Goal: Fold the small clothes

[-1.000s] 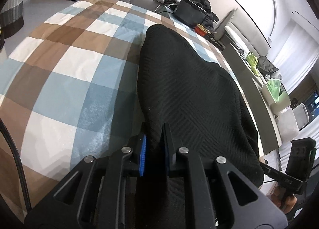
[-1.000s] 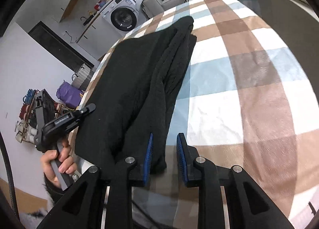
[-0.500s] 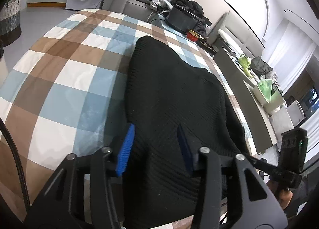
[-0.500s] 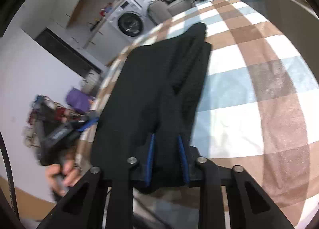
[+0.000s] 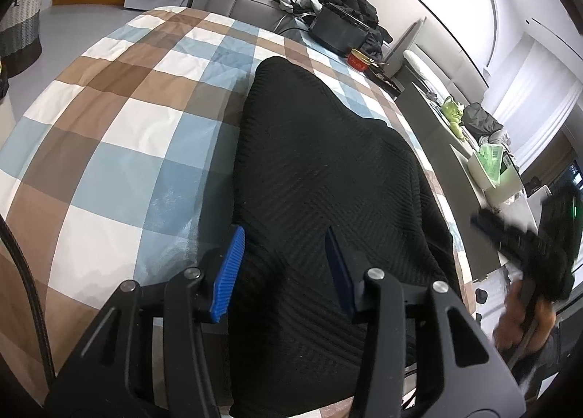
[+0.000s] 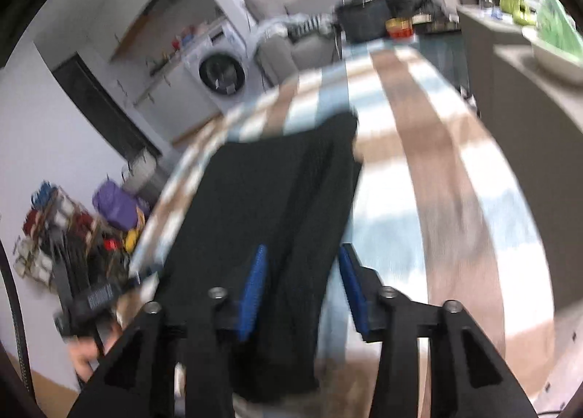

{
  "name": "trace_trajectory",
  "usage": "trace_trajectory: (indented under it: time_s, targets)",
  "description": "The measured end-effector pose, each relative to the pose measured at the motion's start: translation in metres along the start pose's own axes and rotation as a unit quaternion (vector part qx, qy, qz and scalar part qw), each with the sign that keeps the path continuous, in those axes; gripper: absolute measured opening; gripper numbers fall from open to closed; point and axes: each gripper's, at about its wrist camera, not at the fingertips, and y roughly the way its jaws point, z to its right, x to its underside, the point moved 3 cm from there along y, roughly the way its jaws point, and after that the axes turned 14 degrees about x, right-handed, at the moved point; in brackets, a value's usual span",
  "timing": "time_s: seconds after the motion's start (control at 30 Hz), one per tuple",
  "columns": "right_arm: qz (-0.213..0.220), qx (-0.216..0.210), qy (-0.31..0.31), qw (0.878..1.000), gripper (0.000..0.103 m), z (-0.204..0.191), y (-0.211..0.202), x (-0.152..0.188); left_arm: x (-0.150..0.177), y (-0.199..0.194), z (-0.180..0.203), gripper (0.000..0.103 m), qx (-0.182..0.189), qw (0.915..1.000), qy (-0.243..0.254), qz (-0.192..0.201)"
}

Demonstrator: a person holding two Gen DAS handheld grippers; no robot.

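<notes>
Left wrist: black garment (image 5: 328,177) lies under the parted left gripper (image 5: 284,272).

Right wrist view blurred — garment (image 6: 277,199) (hem hidden).

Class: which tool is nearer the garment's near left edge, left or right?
Left. The left tool hangs open over that edge of the black garment; the right tool, opening, straddles its right edge.

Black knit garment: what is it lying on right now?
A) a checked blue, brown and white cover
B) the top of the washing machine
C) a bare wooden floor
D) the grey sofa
A: in the left wrist view the black knit garment lies spread flat on the checked cover, whose squares show beside it.
</notes>
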Motion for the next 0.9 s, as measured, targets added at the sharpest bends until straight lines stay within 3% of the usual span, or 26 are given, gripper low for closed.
trace_trajectory:
  time_s: [0.2,0.33,0.4,0.47,0.53,0.57,0.6,0.77,0.9]
  targets:
    - [-0.014,-0.019,-0.011,1.0,0.044,-0.019,0.059,-0.05,-0.001,0.002,-0.004,0.042,0.0,1.0,-0.005,-0.004]
    - [-0.051,-0.015,-0.009,0.999,0.044,-0.023,0.104,-0.062,-0.002,0.005,-0.009,0.042,-0.001,0.9999,-0.011,-0.006]
    - [-0.068,0.02,-0.007,0.997,0.044,-0.02,0.122,-0.063,-0.001,0.005,-0.012,0.042,-0.002,0.9998,-0.017,-0.008]
    - [-0.079,0.013,0.003,0.997,0.044,-0.017,0.131,-0.062,-0.001,0.006,-0.014,0.042,-0.002,0.9998,-0.019,-0.009]
    - [-0.08,0.021,-0.003,0.997,0.029,-0.018,0.135,-0.062,-0.001,0.007,-0.016,0.042,-0.002,0.9997,-0.021,-0.012]
    - [-0.075,0.024,-0.012,0.997,0.012,-0.021,0.136,-0.062,-0.001,0.008,-0.016,0.042,-0.002,0.9997,-0.022,-0.013]
    - [-0.065,0.027,-0.03,0.997,0.007,-0.026,0.135,-0.064,-0.001,0.008,-0.016,0.042,-0.002,0.9997,-0.021,-0.013]
    - [0.005,0.01,-0.09,0.996,0.006,-0.051,0.111,-0.086,0.0,0.006,-0.014,0.043,-0.002,0.9998,-0.019,-0.01]
    - [0.002,0.056,-0.097,0.994,0.006,-0.05,0.124,-0.098,0.001,0.007,-0.012,0.042,-0.003,0.9998,-0.017,-0.013]
